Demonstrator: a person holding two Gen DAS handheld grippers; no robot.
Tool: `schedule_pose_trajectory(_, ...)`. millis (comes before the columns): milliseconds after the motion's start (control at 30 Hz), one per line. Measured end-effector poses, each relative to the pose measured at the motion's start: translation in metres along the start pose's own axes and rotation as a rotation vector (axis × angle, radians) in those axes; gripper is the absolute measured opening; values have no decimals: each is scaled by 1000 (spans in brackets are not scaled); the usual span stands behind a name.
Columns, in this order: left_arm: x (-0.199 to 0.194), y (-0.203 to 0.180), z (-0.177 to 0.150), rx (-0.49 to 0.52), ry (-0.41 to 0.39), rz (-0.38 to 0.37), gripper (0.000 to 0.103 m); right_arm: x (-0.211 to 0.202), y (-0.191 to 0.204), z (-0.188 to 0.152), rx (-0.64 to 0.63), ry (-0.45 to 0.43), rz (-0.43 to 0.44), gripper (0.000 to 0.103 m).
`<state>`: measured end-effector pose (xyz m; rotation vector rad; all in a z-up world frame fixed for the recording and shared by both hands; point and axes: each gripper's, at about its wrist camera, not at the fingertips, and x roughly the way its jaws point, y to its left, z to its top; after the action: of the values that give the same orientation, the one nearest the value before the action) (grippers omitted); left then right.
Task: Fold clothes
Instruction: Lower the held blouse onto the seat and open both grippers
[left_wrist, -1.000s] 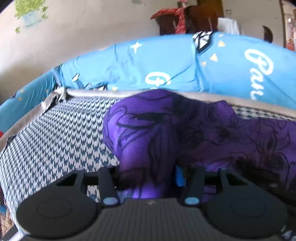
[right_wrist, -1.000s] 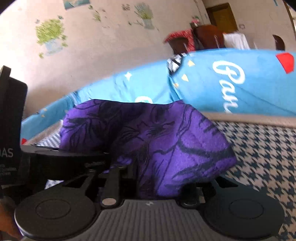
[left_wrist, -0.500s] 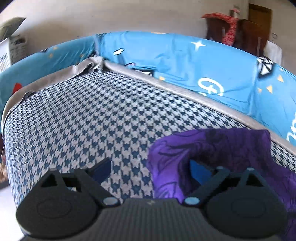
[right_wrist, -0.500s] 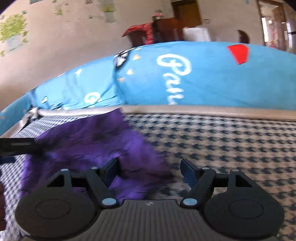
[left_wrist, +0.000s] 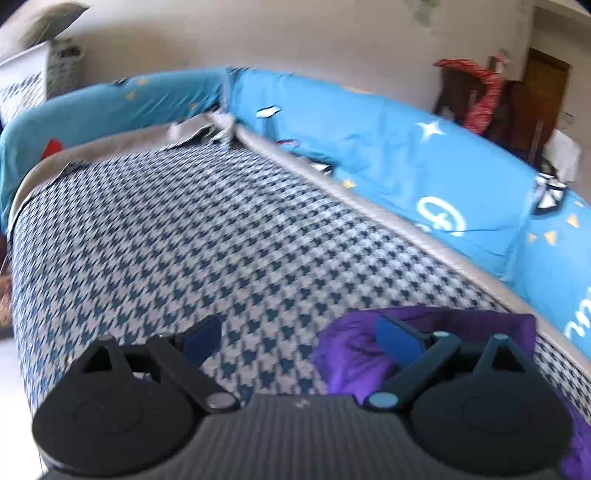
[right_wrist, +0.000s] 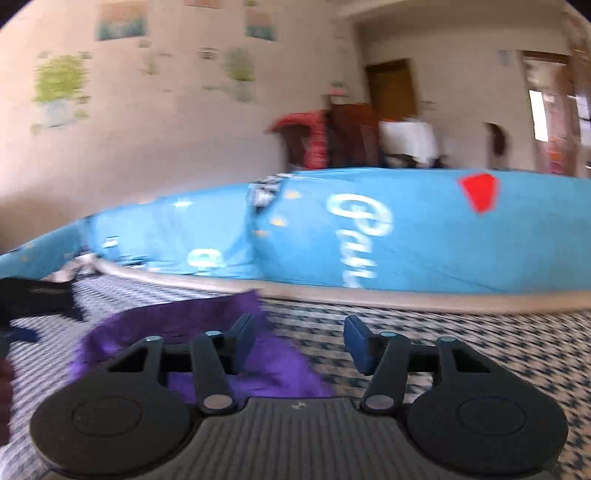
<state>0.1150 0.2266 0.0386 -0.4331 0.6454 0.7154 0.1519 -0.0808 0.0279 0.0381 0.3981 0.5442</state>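
A purple garment with a dark print lies folded on the blue-and-white houndstooth bed cover (left_wrist: 221, 236). In the left wrist view the purple garment (left_wrist: 354, 354) sits low right, under the right finger. My left gripper (left_wrist: 299, 334) is open and empty above the cover. In the right wrist view the garment (right_wrist: 192, 325) lies low left, behind the left finger. My right gripper (right_wrist: 299, 339) is open and empty. The left gripper's dark fingers (right_wrist: 37, 299) show at the left edge of that view.
Bright blue padded bumpers (left_wrist: 388, 155) with white print ring the bed's far side (right_wrist: 424, 236). A grey band (left_wrist: 369, 199) edges the cover. Beyond stand a wall with stickers, a dark wooden chair draped with red cloth (right_wrist: 310, 140), and a door.
Both grippers have opened and let go of the purple garment, which dropped onto the cover. Both have pulled back and swung away from it.
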Motion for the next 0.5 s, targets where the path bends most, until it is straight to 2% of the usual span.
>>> schedule_pose_trajectory(67, 6, 2, -1, -12, 19, 12, 95, 2, 8, -4, -22, 20, 70, 47)
schedule_pose_trajectory(167, 15, 1, -5, 1, 23, 32, 95, 11, 16, -10, -47, 59, 118, 46)
schedule_pose_trajectory(333, 35, -8, -8, 38, 12, 74, 95, 27, 20, -21, -53, 119, 104, 46)
schedule_pose_trajectory(500, 55, -24, -15, 126, -16, 138, 96, 44, 13, -38, -45, 197, 66, 47)
